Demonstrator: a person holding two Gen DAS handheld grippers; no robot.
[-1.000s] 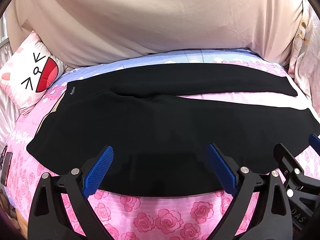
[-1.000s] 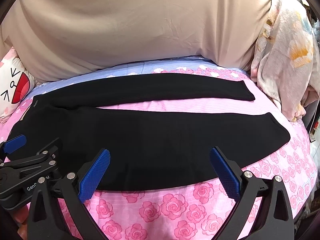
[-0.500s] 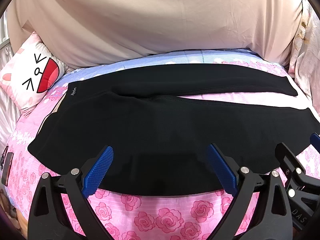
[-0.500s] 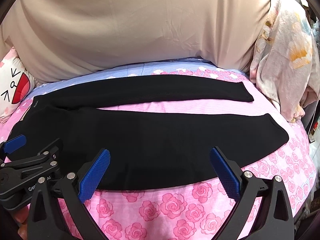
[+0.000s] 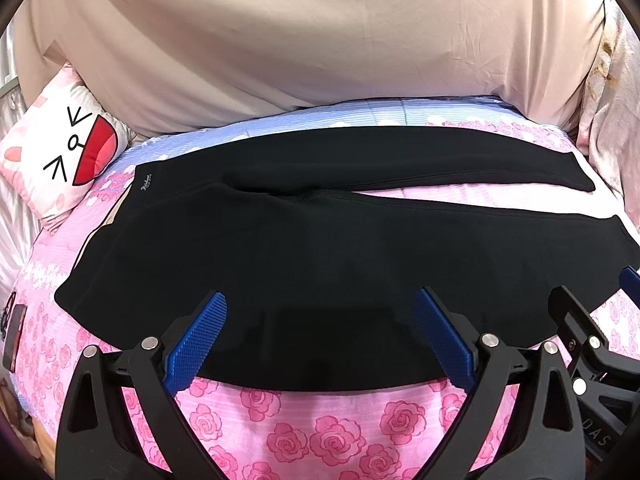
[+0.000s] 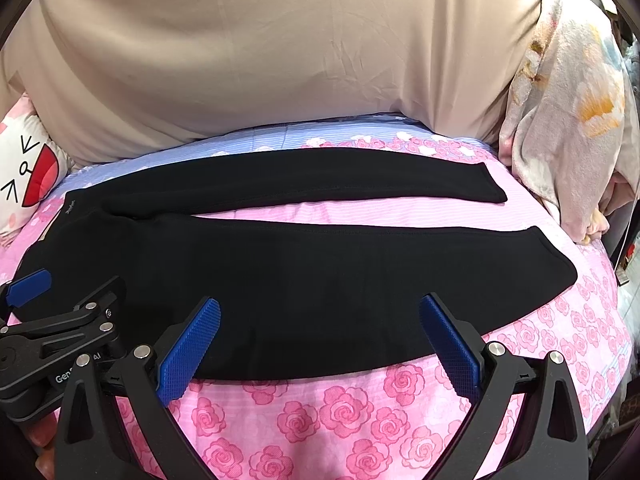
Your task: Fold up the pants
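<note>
We find the bed (image 5: 320, 432) carrying the black pants (image 5: 320, 264), spread flat with legs apart and the waist near the cartoon pillow (image 5: 64, 152). A floral blanket (image 6: 568, 128) crowds the cuffs and could snag a fold. Left tool (image 5: 320, 340) and right tool (image 6: 320, 340) hang spread wide, holding nothing; a single-layer pinch would skew the fold.

The pants (image 5: 320, 248) are laid flat on the bedsheet (image 5: 320, 432), waistband to the left, legs spread to the right. A pillow (image 5: 60, 152) is placed left of the pants, a draped sheet (image 5: 320, 40) behind them, and a crumpled blanket (image 6: 568, 128) to their right.
</note>
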